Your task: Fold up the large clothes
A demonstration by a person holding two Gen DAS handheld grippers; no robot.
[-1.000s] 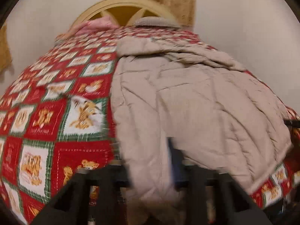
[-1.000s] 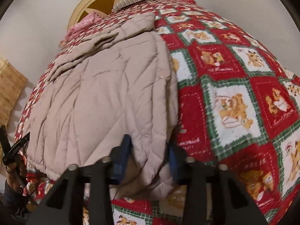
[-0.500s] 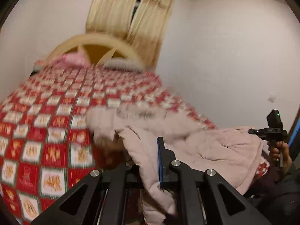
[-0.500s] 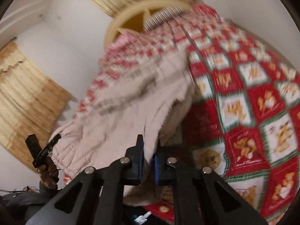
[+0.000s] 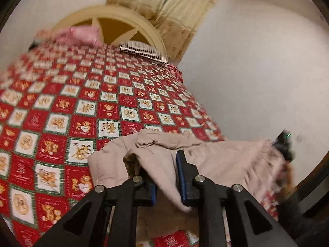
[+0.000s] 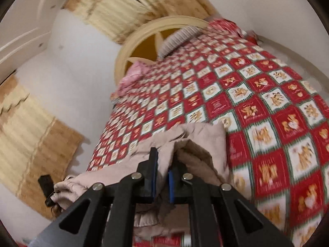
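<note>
The garment is a large beige quilted coat; its fabric is padded, stitched in panels and heavily creased; a lighter, fleecy lining shows at one folded edge in the right wrist view. The coat lies bunched at the foot of the bed, on the red, white and green patchwork bedspread; it spans between the two tools, and part of it hangs over the near edge of the bed.

The left tongs hold a fold of the coat between the blue pads, with the jaws moderately apart around thick cloth; the right tongs are clamped narrowly on another fold of the same coat. The right tool appears blurred at the far right of the left wrist view.

Compared with one second ago, the coat no longer lies spread flat across the bedspread; it is now gathered into a compact heap near the foot, and most of the bedspread is exposed. Compared with half a second ago, the coat sits lower and its surface is less blurred.

A pink pillow and a striped pillow rest at the cream headboard; tan curtains hang behind it; no containers are visible.
</note>
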